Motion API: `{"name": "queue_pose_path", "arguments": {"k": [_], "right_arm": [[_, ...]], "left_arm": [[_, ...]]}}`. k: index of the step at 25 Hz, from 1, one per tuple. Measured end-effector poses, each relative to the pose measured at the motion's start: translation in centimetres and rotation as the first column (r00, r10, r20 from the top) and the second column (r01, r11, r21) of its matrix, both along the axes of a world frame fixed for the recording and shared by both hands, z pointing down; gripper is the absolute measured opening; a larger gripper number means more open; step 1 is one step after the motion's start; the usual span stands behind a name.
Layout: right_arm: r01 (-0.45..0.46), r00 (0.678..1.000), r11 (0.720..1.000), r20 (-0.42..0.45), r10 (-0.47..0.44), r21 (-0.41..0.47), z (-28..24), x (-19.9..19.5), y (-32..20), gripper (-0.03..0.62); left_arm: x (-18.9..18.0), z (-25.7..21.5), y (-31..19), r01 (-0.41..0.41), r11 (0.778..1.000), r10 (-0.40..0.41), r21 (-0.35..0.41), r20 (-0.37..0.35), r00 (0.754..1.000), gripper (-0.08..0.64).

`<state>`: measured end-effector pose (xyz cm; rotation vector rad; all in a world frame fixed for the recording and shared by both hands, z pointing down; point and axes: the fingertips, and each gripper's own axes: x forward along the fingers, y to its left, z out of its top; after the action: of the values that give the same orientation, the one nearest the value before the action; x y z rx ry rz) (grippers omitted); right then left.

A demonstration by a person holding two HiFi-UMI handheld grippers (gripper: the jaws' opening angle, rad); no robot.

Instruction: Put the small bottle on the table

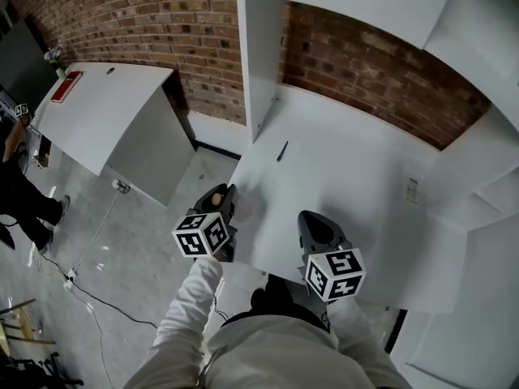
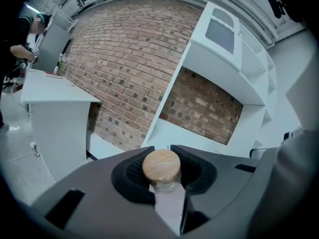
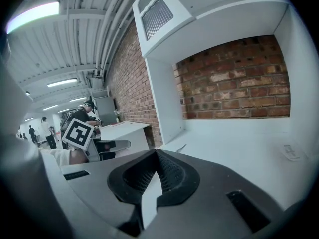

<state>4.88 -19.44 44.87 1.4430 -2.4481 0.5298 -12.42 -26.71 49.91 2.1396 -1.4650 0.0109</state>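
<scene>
Seen from above: a person in pale sleeves (image 1: pixel 190 298) stands at the near edge of a white surface (image 1: pixel 357 168). The surface sits in a white alcove w/ a brick wall (image 1: pixel 373 71) behind it.

The left hand-held gripper (image 1: pixel 225 194) is at the surface's near left edge, w/ the left marker cube (image 1: pixel 201 233) on the end nearest the person. Its jaws are part-way spread and pinch the small bottle (image 2: pixel 161 167) btwn their ribbed pads. The left gripper view shows the bottle upright btwn them, a round wooden cap on top and clear glass below. From overhead the bottle is only a pale blur just over the surface's left edge. Can't tell whether its base touches the surface.

The right hand-held gripper (image 1: pixel 313 217) is over the surface's near edge, further right and apart from the left one. The right marker cube (image 1: pixel 334 274) is on its near end. Its jaws are pressed together at the tips, w/ nothing btwn them.

Towards the surface's back left lies a thin dark stick-like item (image 1: pixel 282 151), too small to name. Near the surface's right side is a small pale plate (image 1: pixel 412 190).

Left of the surface, across grey floor (image 1: pixel 122 250), stands a second surface (image 1: pixel 105 112), also white, w/ a red item (image 1: pixel 66 86) on it. Another person (image 1: pixel 20 181) stands further left still.
</scene>
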Motion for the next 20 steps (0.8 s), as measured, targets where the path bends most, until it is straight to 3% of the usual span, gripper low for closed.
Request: {"name": "queue_pose_path", "arguments": {"k": [7, 13, 20], "right_arm": [[-0.007, 1.0, 1.0, -0.001, 0.007, -0.014, 0.6, 1.1, -2.3, 0.028], [-0.023, 1.0, 1.0, 0.001, 0.023, -0.02, 1.0, 2.1, -3.8, 0.028], [-0.028, 1.0, 0.999, 0.004, 0.028, -0.038, 1.5, 2.9, -4.6, 0.028]], "left_arm": [[3.0, 1.2, -4.1, -0.073, 0.997, 0.072, 0.0, 0.138, 0.988, 0.11], [5.0, 2.2, -7.7, -0.15, 0.989, 0.138, 0.019, 0.3, 0.944, 0.11], [6.9, 2.8, -10.8, -0.195, 0.981, 0.174, 0.011, 0.398, 0.9, 0.11]]}}
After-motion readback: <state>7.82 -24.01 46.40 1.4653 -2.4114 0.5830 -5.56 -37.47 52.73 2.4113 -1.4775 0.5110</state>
